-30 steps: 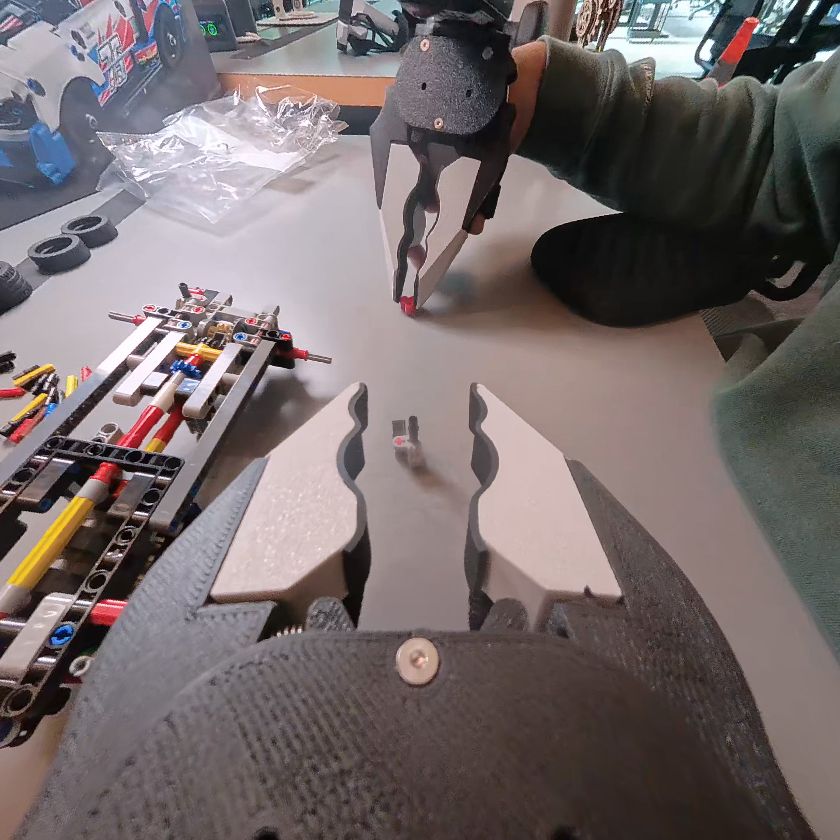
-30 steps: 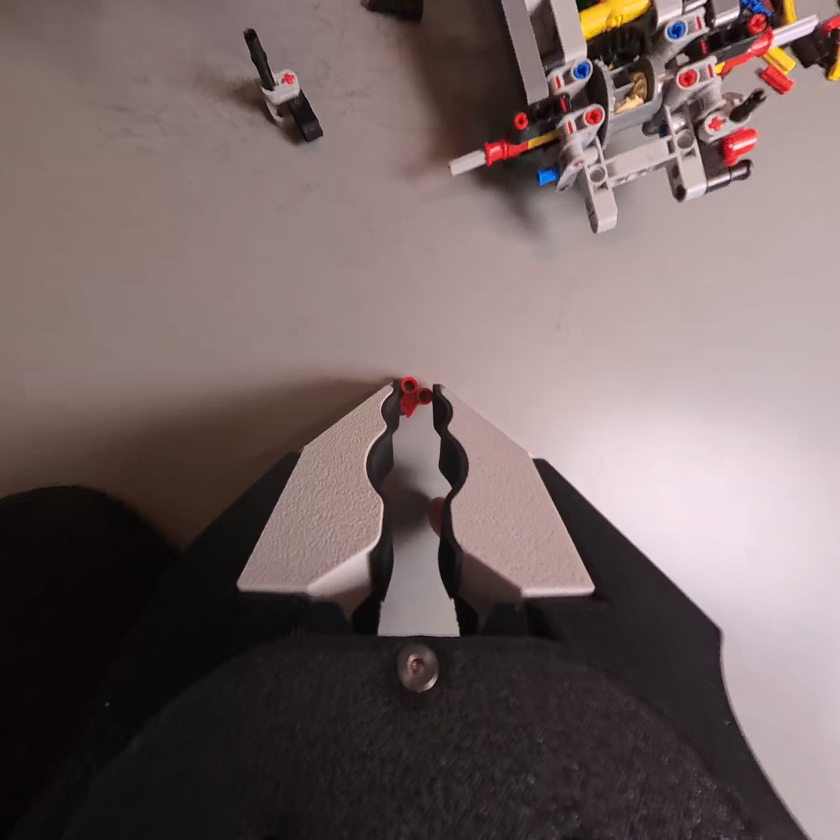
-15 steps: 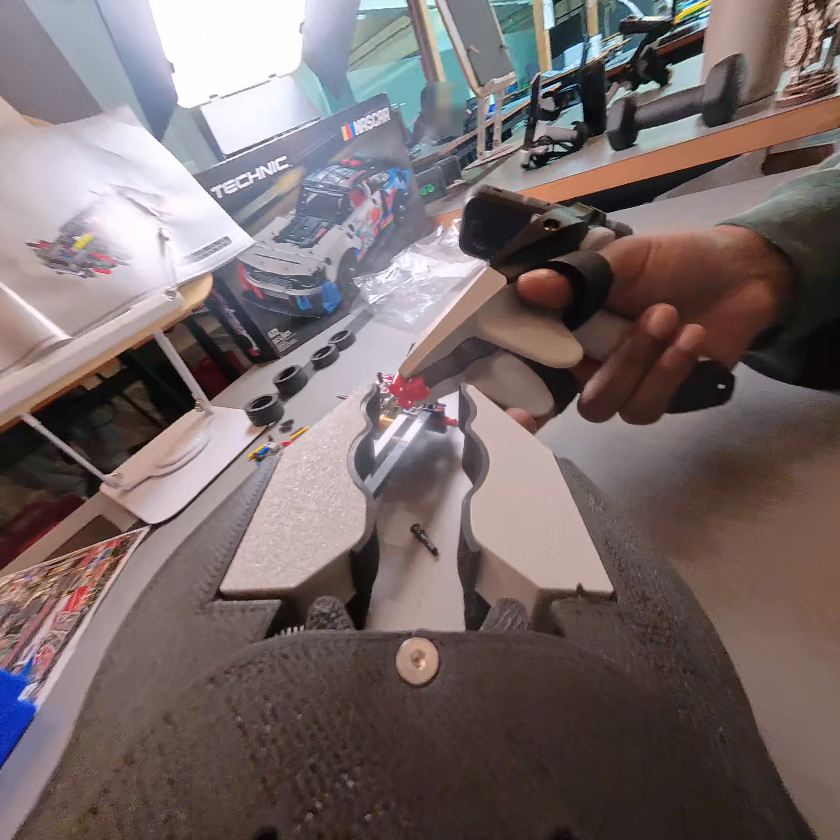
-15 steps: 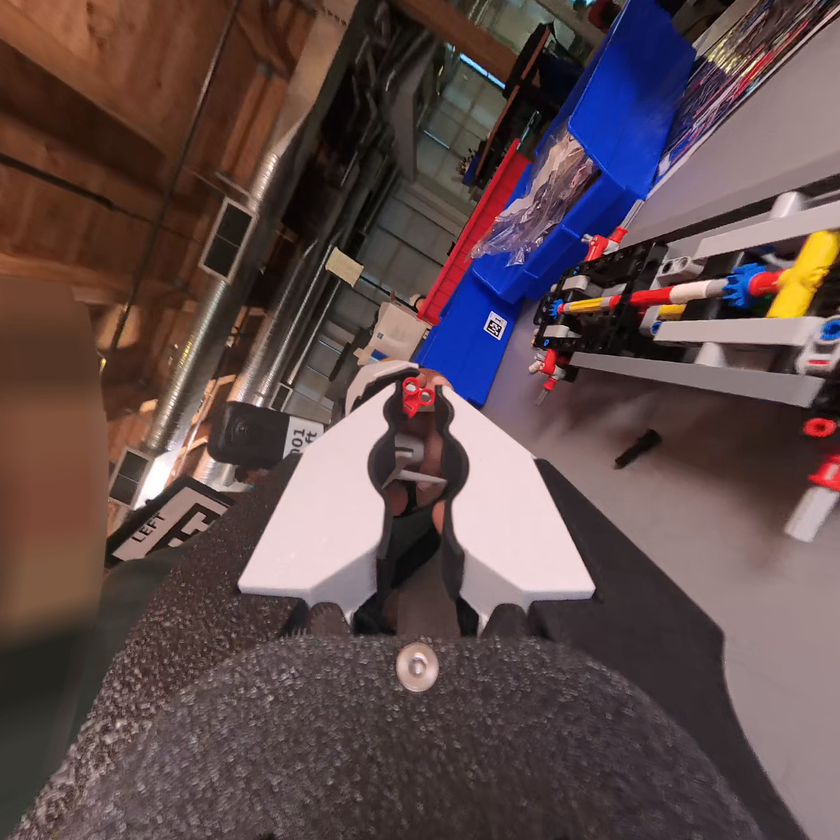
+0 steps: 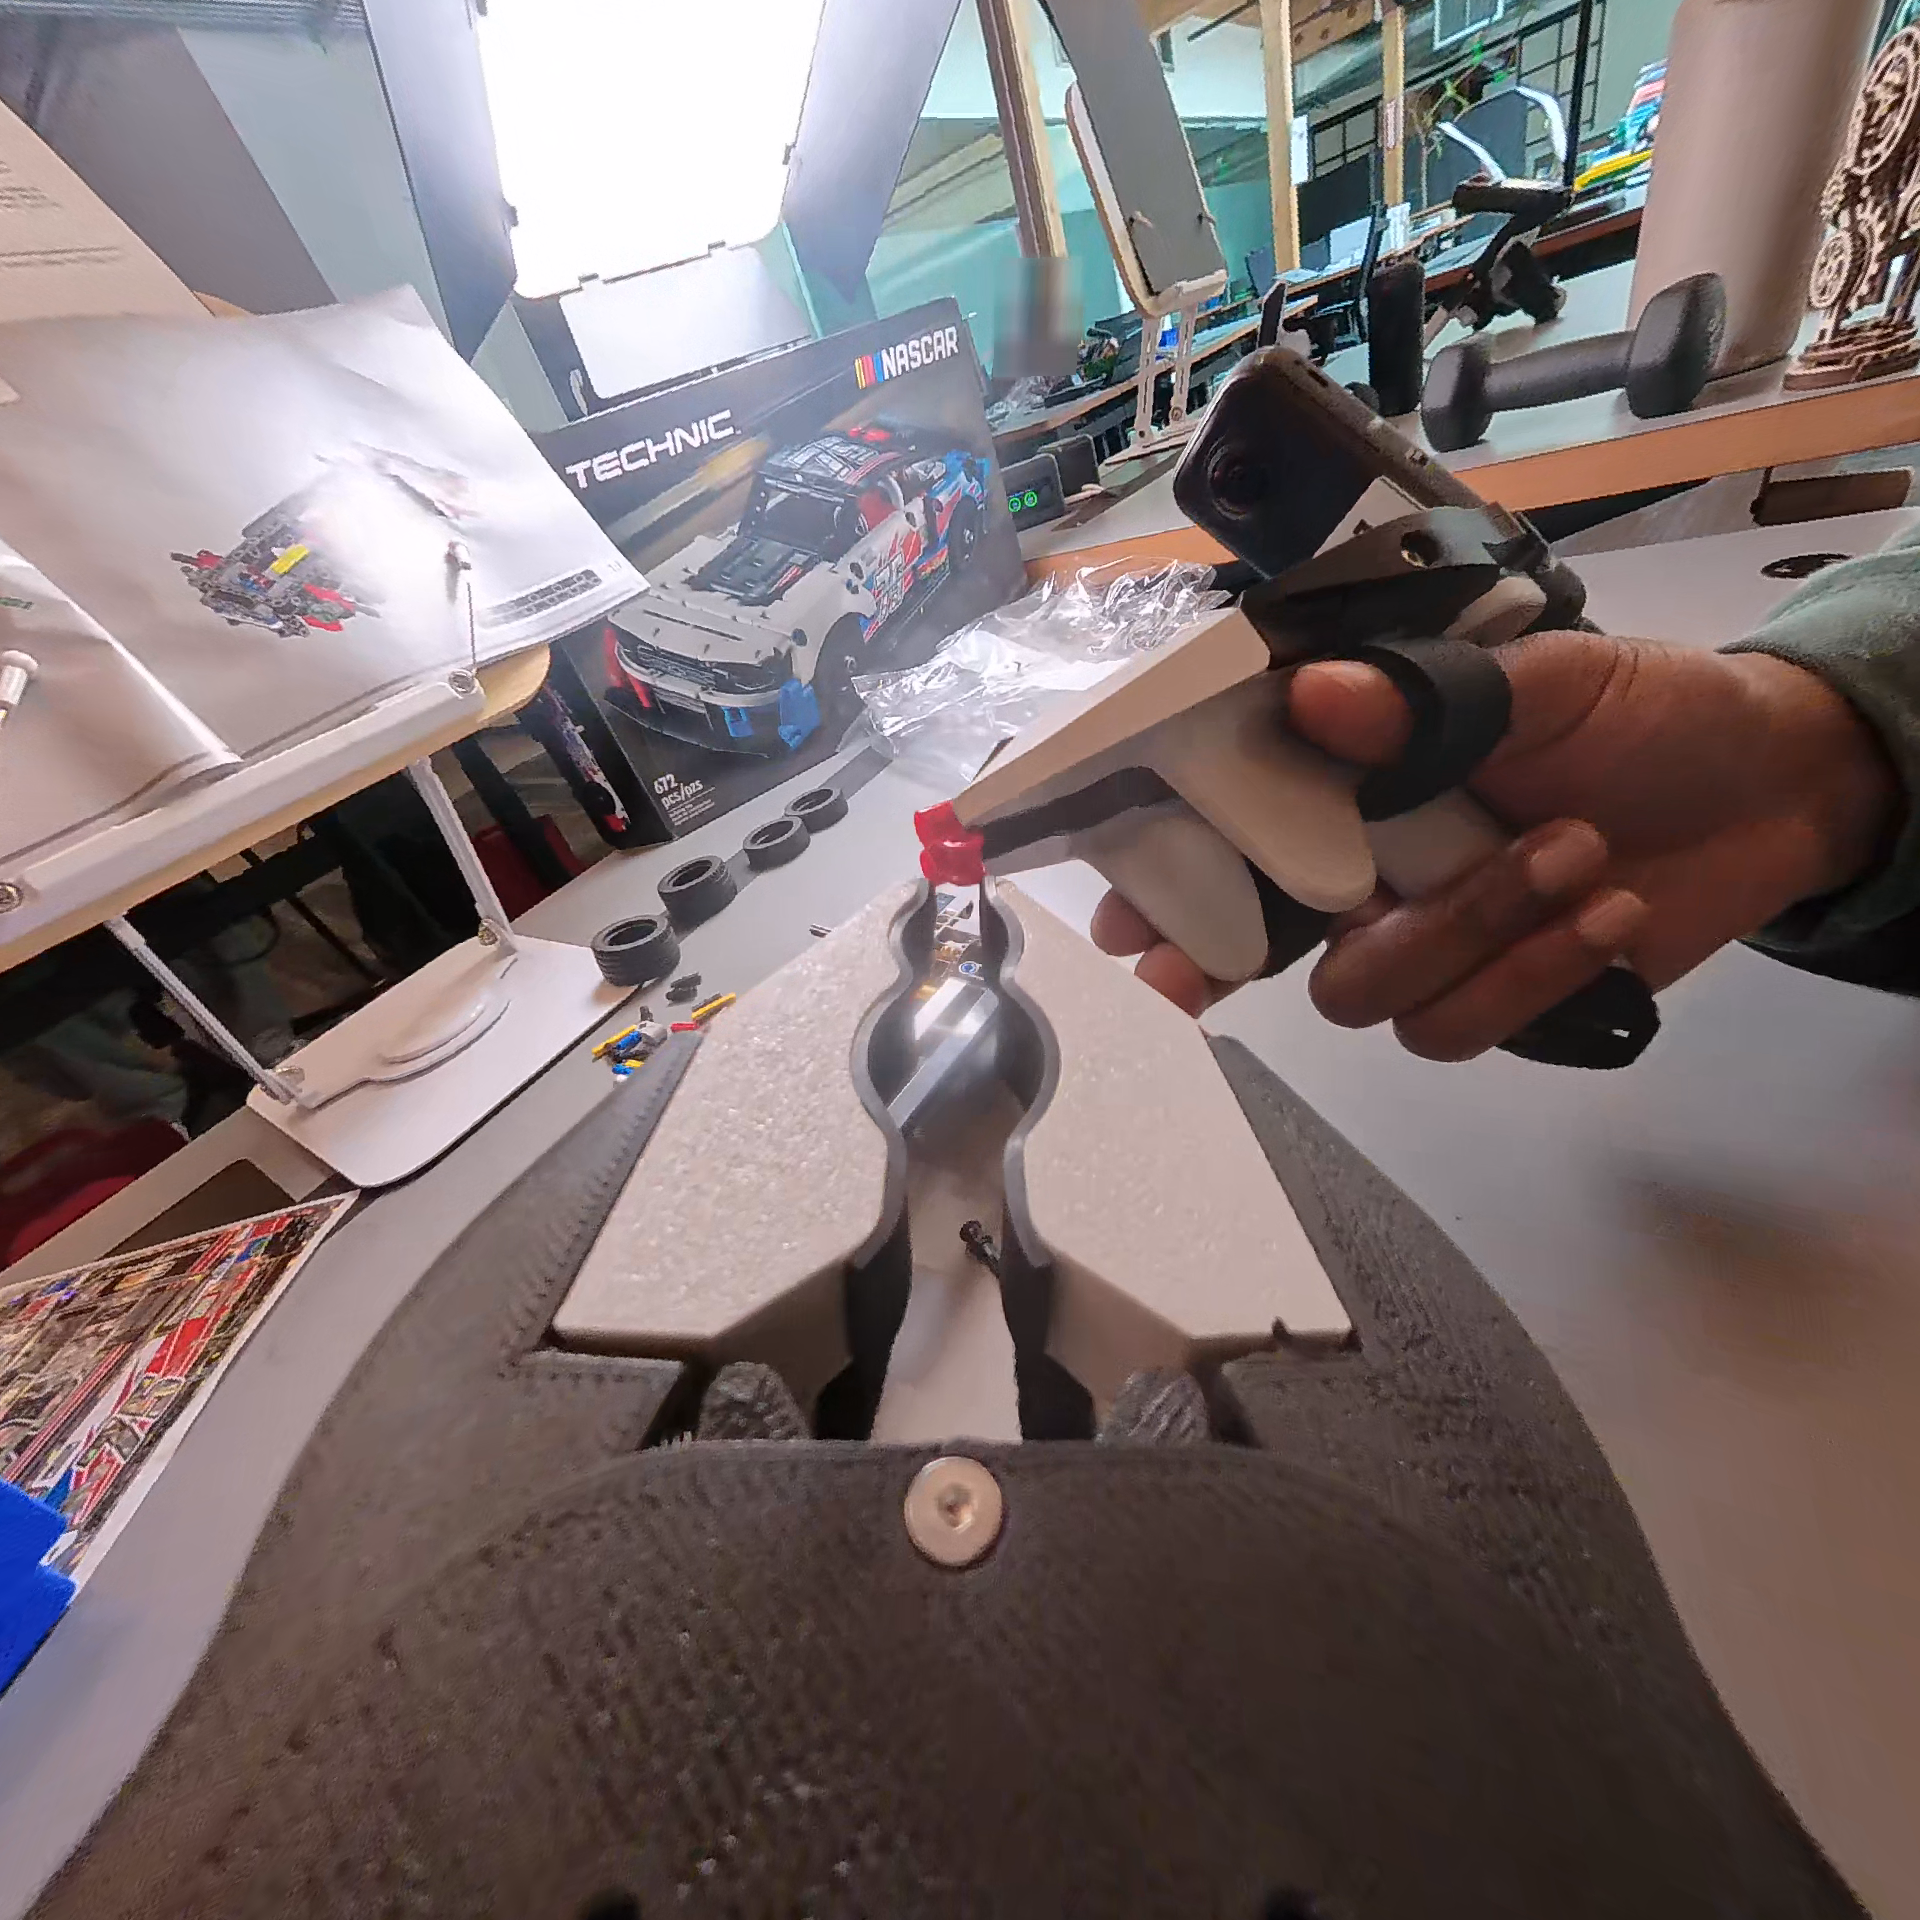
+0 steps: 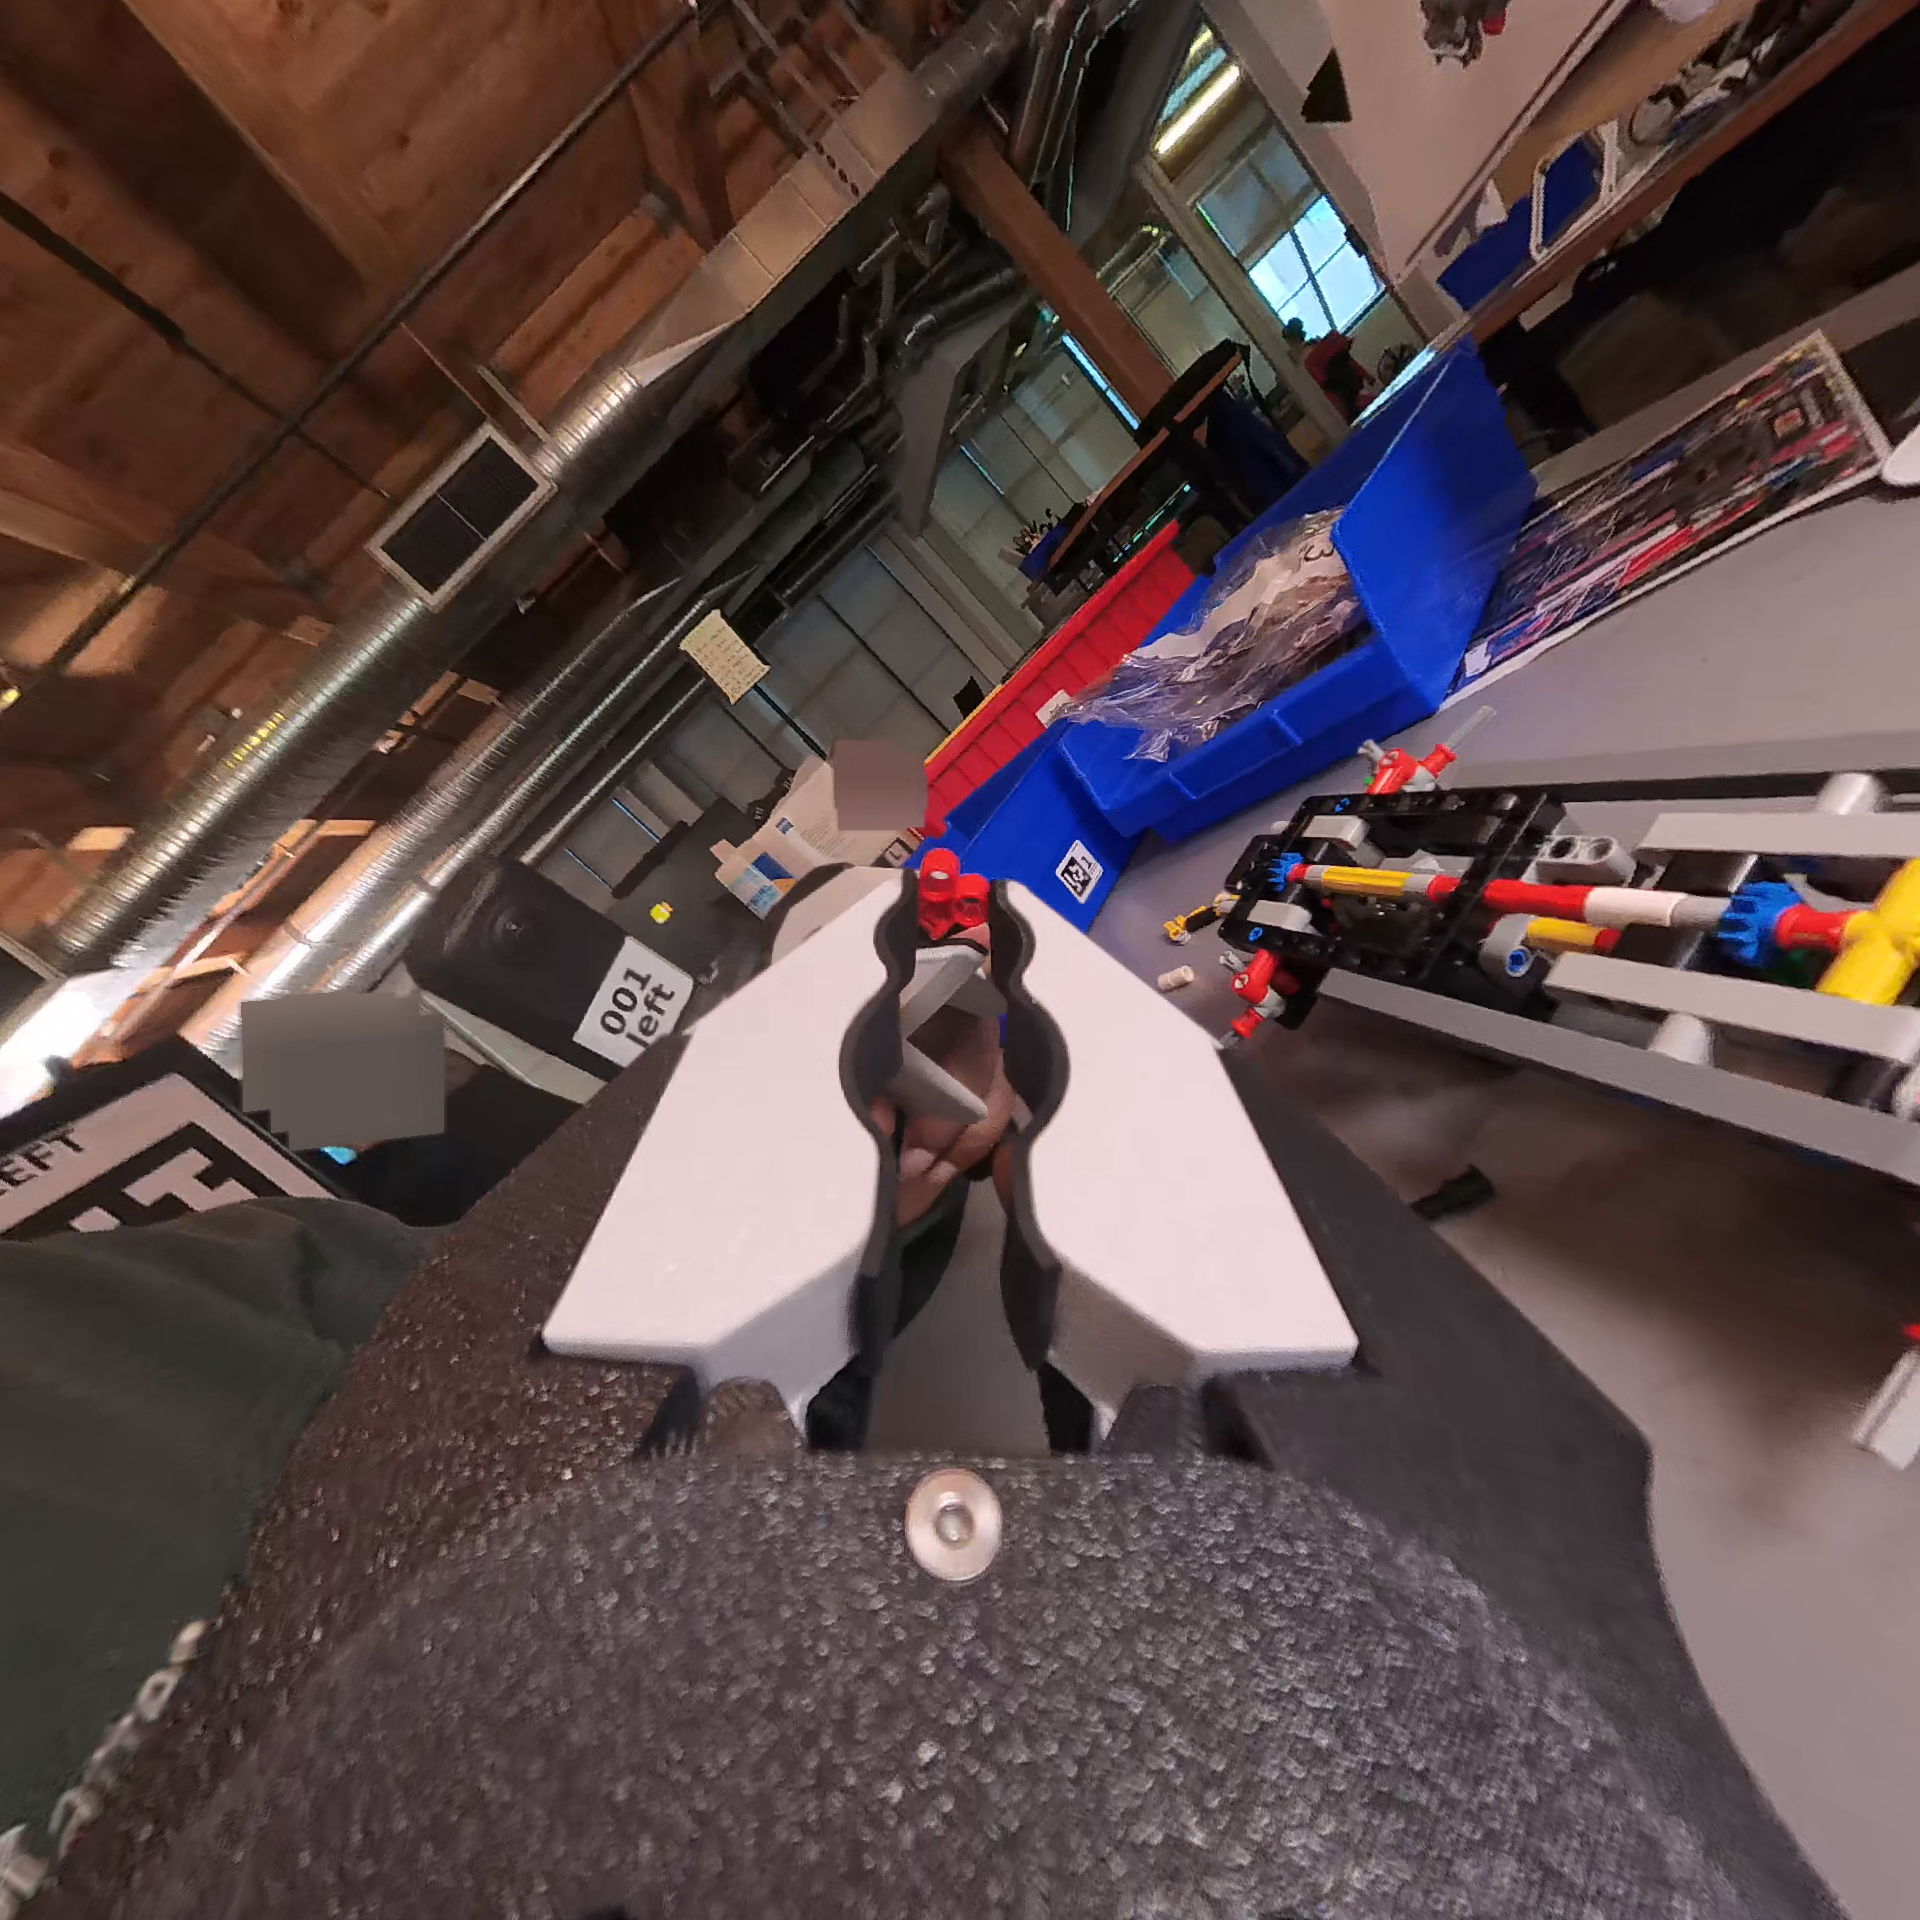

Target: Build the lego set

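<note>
A small red connector (image 5: 943,844) is pinched in the tips of my right gripper (image 5: 971,831), held in the air by a hand. In the right wrist view the right gripper (image 6: 951,904) is shut on this red connector (image 6: 948,900). My left gripper (image 5: 954,891) faces it, its jaws closed to a narrow gap on the connector's lower end. The partly built chassis (image 6: 1558,935), with grey beams and red and yellow axles, lies on the grey table. It also shows through the left gripper's gap (image 5: 951,1018). A black pin (image 5: 977,1242) lies on the table below.
The set's box (image 5: 810,540), three black tyres (image 5: 696,883) and a plastic bag (image 5: 997,665) are at the back. An instruction booklet on a stand (image 5: 260,540) is at left, with loose small pieces (image 5: 655,1034) beside it. A blue bin (image 6: 1351,675) stands past the chassis. The grippers are tip to tip, or close to it. Both grippers' tips are roughly 12 centimeters from the black pin (image 5: 977,1242). The right camera catches it too, in the right wrist view (image 6: 1466,1188).
The right gripper lifted the red connector off the table and turned to face the left gripper. The left gripper rose, then closed from wide open to a narrow gap at the connector.
</note>
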### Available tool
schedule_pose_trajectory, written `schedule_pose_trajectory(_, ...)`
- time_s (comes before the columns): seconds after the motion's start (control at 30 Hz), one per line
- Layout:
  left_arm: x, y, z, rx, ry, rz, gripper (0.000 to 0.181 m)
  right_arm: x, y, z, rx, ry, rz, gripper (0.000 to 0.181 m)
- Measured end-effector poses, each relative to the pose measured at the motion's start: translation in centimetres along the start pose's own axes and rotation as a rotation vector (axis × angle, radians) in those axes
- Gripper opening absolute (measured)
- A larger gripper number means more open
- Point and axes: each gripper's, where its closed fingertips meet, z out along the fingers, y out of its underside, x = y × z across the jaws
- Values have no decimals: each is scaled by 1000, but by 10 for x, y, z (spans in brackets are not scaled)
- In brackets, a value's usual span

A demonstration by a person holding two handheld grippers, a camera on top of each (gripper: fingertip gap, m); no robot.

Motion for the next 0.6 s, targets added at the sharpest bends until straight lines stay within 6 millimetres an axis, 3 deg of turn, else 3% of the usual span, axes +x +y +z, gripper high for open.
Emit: schedule_pose_trajectory(0.6, 1, 1, -1, 7, 55, -90, 4, 0, 3, -1, -18, 82, -326, 10)
